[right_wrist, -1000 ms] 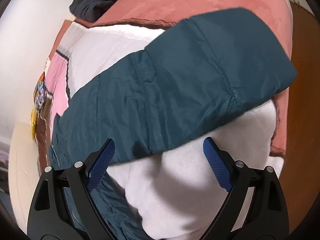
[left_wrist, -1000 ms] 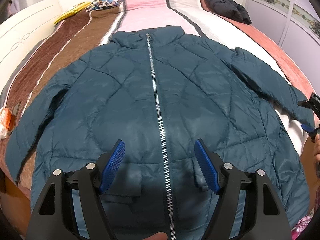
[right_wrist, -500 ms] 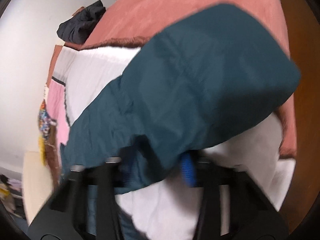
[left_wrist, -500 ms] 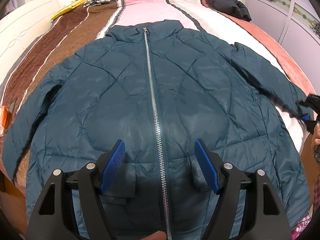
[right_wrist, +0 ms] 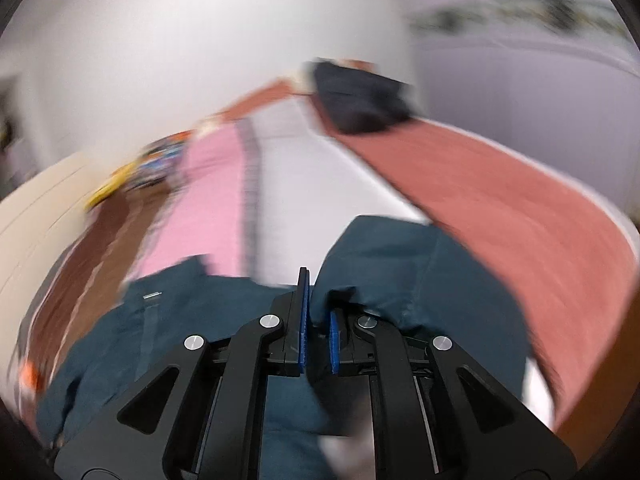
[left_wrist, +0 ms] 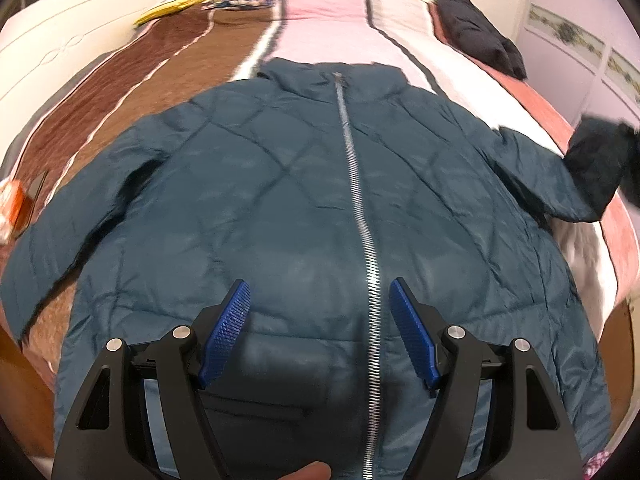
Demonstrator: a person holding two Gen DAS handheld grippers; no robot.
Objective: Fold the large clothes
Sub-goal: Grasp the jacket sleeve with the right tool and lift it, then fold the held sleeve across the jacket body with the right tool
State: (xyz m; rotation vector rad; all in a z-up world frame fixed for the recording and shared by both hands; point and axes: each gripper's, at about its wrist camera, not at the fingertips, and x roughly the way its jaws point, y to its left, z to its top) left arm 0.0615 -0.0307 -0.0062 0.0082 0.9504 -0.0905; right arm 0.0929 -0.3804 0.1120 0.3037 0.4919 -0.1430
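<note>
Fabric of a quilted teal puffer jacket (left_wrist: 280,208) covers the near half of the bed, lying face up with its silver zipper (left_wrist: 358,216) running straight away from the camera, so the long axis points toward the collar and the pillows. At the left its sleeve (left_wrist: 44,256) trails flat over the brown stripe of the bedspread (left_wrist: 132,80). In the middle the left gripper (left_wrist: 320,332) hovers over the hem with jaws spread wide, gripping nothing. At the right the right gripper (right_wrist: 318,332) has just been closing and is now clamped on the other sleeve's cuff (right_wrist: 400,272), which is raised off the bed. That hand is plainly nearer, and the fold probably carries the slick, puffy sleeve leftward across the chest toward the zipper.
</note>
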